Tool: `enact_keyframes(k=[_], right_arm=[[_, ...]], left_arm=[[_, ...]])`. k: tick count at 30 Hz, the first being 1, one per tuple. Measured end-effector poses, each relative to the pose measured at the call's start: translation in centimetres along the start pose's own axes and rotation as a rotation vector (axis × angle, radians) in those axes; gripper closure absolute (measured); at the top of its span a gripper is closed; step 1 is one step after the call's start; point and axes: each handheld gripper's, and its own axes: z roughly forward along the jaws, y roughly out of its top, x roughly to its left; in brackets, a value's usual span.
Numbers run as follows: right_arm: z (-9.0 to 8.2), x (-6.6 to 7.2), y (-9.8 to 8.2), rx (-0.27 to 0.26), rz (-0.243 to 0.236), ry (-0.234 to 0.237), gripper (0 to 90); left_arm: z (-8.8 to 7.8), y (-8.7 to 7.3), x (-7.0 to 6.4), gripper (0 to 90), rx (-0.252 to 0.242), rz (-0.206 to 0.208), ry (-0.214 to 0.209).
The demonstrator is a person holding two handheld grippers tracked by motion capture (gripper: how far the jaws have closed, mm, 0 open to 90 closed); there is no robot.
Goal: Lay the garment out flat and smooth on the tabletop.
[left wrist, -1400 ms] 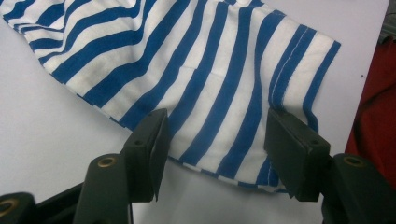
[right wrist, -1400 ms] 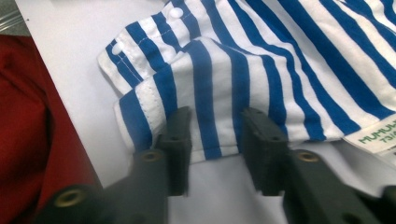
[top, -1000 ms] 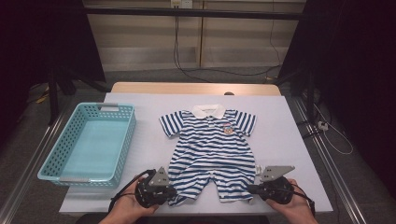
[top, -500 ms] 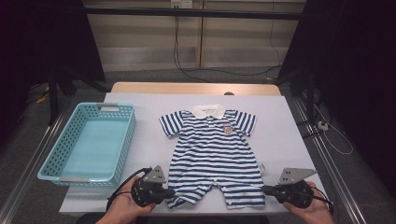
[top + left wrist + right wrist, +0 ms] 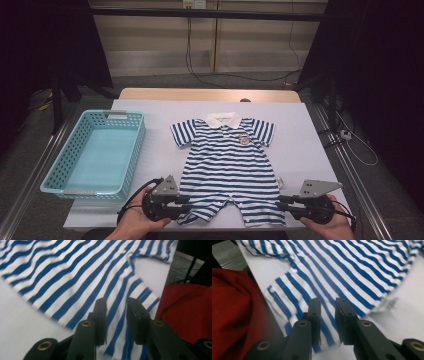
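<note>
Both grippers' jaws have just been opening. The left gripper (image 5: pixel 186 205) and right gripper (image 5: pixel 281 205), released, are flanking the striped romper (image 5: pixel 229 170) lying flat between them; the turquoise basket (image 5: pixel 134 150) beyond the left one is sitting empty.

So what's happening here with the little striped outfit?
A person holds a gripper in each hand at the near edge of the table, where a blue-and-white striped baby romper lies spread flat. The left gripper is at one leg hem and the right gripper at the other. Both have just been opening their jaws; the cloth lies under the gaps, not pinched. A light blue basket stands to the left of the romper.
</note>
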Motion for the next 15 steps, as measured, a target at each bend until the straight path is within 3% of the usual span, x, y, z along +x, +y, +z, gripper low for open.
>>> enact_keyframes(k=[5, 8, 9, 10, 11, 12, 13, 15], right_arm=[[1.9, 1.4, 1.3, 0.013, -0.034, 0.06, 72.6], [3.3, 2.4, 2.2, 0.033, -0.065, 0.102, 72.6], [3.8, 2.7, 2.5, 0.038, -0.086, 0.111, 72.7], [4.2, 3.0, 2.8, 0.049, -0.092, 0.122, 72.7], [4.7, 3.4, 3.0, 0.054, -0.101, 0.134, 72.7], [5.1, 3.6, 3.1, 0.063, -0.125, 0.139, 72.7], [5.5, 3.9, 3.2, 0.069, -0.132, 0.153, 73.0], [6.2, 4.4, 3.3, 0.08, -0.152, 0.173, 73.4]], left_arm=[[1.5, 1.6, -1.5, 72.1, 0.025, 0.056, -0.087], [2.7, 1.9, -2.4, 73.9, 0.032, 0.049, -0.111], [3.3, 1.8, -2.9, 74.3, 0.006, 0.004, -0.117], [3.4, 1.9, -2.8, 75.1, 0.05, 0.069, -0.107], [3.7, 1.9, -2.8, 75.5, 0.062, 0.088, -0.121], [3.9, 1.9, -2.9, 75.8, 0.073, 0.086, -0.119], [4.1, 2.0, -2.9, 76.0, 0.093, 0.12, -0.113], [4.4, 1.8, -3.1, 77.0, 0.096, 0.106, -0.098]])
